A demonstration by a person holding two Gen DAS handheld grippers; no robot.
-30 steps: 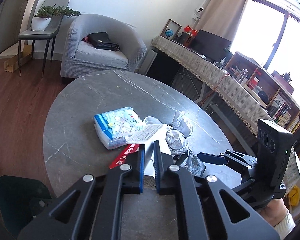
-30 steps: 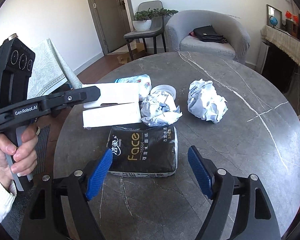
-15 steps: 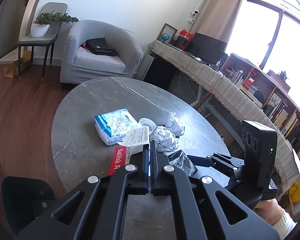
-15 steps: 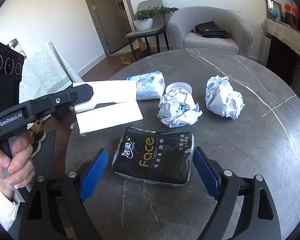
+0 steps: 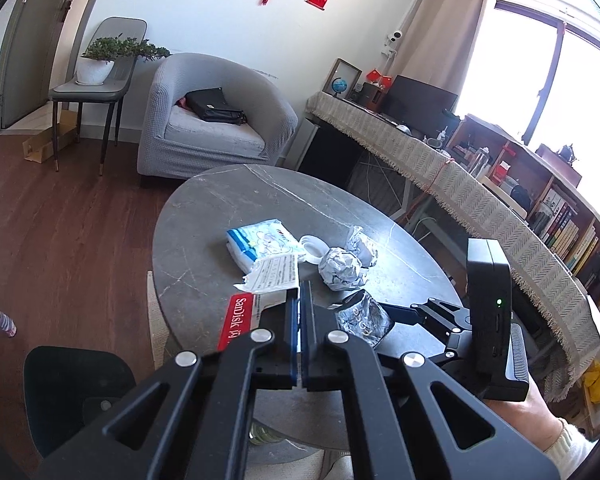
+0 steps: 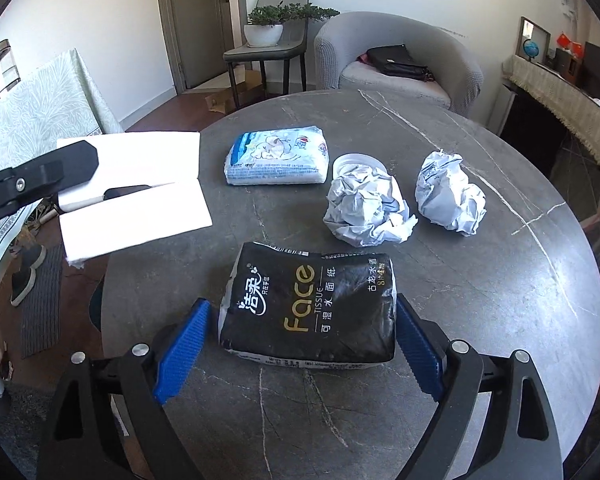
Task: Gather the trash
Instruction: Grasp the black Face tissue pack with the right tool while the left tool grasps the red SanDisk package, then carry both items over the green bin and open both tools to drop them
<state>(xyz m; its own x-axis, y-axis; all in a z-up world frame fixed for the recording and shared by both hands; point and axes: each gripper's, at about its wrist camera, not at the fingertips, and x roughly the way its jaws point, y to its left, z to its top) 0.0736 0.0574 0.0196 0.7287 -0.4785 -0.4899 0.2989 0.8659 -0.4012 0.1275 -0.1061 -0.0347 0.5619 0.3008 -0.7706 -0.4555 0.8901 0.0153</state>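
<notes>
Carefully: left hand-held gripper (image 5: 300, 312) clamped on card (image 5: 274, 276), off desk (image 6: 480, 300) left edge. Right hand-held gripper (image 6: 298, 344) agape, straddling near pack (image 6: 308, 308); best squeezed centrally, avoiding slip.

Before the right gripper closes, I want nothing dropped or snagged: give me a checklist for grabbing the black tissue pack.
1. Black tissue pack between the right gripper fingers: ok, one blue pad each side.
2. Right gripper open: ok, not yet clamped.
3. Crumpled paper ball apart from the pack: ok, a gap shows.
4. Left gripper grip on white packaging: ok, shut on it, off the table's edge.
5. Pack fully on grey table: ok.
6. Pad contact with pack: cannot tell.
</notes>
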